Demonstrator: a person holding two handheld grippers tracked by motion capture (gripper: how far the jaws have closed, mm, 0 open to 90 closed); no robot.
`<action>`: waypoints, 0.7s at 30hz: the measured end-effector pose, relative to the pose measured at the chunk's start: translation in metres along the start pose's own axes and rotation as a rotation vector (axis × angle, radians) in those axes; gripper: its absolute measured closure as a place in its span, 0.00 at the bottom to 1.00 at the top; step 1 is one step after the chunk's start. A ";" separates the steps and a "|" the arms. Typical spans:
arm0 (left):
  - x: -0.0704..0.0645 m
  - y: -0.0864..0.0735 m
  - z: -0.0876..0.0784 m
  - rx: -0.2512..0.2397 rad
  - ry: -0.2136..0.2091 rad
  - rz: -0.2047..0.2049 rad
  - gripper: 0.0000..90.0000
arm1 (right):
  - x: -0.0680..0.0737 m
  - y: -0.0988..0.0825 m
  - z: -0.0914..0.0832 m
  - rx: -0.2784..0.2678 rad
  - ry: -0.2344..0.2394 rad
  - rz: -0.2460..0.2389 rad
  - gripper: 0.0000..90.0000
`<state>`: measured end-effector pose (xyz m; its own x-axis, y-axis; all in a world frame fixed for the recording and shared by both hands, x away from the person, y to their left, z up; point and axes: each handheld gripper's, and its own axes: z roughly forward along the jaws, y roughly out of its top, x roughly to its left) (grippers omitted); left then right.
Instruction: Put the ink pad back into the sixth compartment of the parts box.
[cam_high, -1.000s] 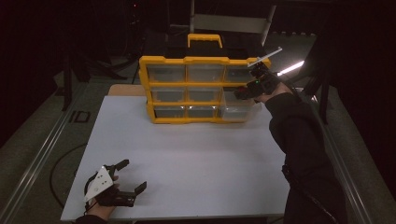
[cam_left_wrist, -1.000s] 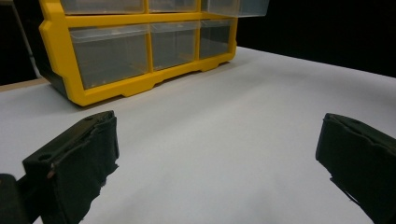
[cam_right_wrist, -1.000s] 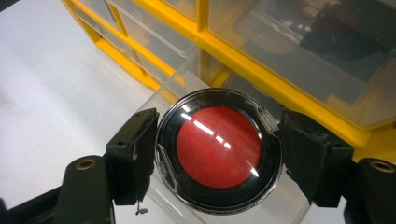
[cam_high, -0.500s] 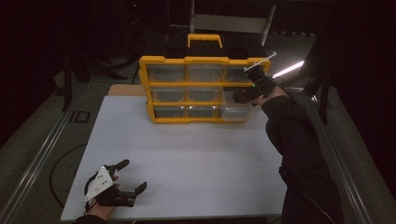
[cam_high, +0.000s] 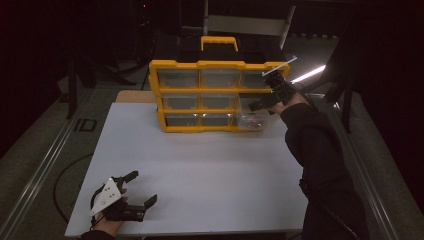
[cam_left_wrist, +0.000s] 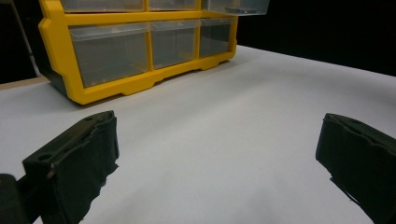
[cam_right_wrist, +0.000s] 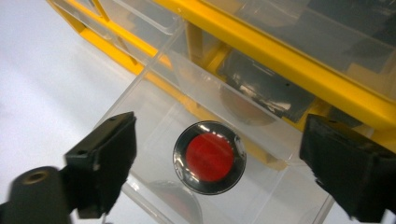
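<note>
A yellow organiser (cam_high: 217, 95) with clear drawers stands at the back of the white table (cam_high: 210, 170). Its right-hand clear drawer (cam_high: 252, 116) is pulled out. A round red disc with a dark rim (cam_right_wrist: 209, 157) lies on the drawer's floor (cam_right_wrist: 154, 121). My right gripper (cam_high: 262, 102) hovers open just above that drawer, jaws wide either side of the disc and apart from it. My left gripper (cam_high: 134, 195) rests low near the table's front left corner, open, nothing between its jaws. In the left gripper view the organiser (cam_left_wrist: 140, 46) stands ahead.
A yellow carry handle (cam_high: 219, 42) tops the organiser. A metal rail (cam_high: 40, 170) runs along the table's left side. Dark stands and a white frame (cam_high: 245, 22) rise behind the table. The person's dark sleeve (cam_high: 320, 165) crosses the table's right edge.
The right gripper has shifted slightly left and down toward the pulled-out drawer. The left gripper has stayed where it was.
</note>
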<state>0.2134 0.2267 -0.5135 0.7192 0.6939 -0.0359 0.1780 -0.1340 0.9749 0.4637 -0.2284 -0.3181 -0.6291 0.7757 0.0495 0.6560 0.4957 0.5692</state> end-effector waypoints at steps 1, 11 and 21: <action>0.000 0.000 0.000 0.001 0.000 0.001 0.00 | 0.000 0.000 0.000 -0.002 -0.001 0.002 0.11; 0.000 0.000 0.000 0.001 0.000 0.000 0.00 | 0.003 -0.006 -0.002 -0.020 0.004 0.012 0.09; 0.000 0.000 0.000 0.000 0.002 -0.002 0.00 | 0.010 -0.018 -0.003 -0.124 -0.008 0.008 0.09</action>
<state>0.2134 0.2264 -0.5133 0.7175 0.6956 -0.0370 0.1790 -0.1328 0.9749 0.4446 -0.2309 -0.3254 -0.6202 0.7830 0.0483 0.6043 0.4376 0.6659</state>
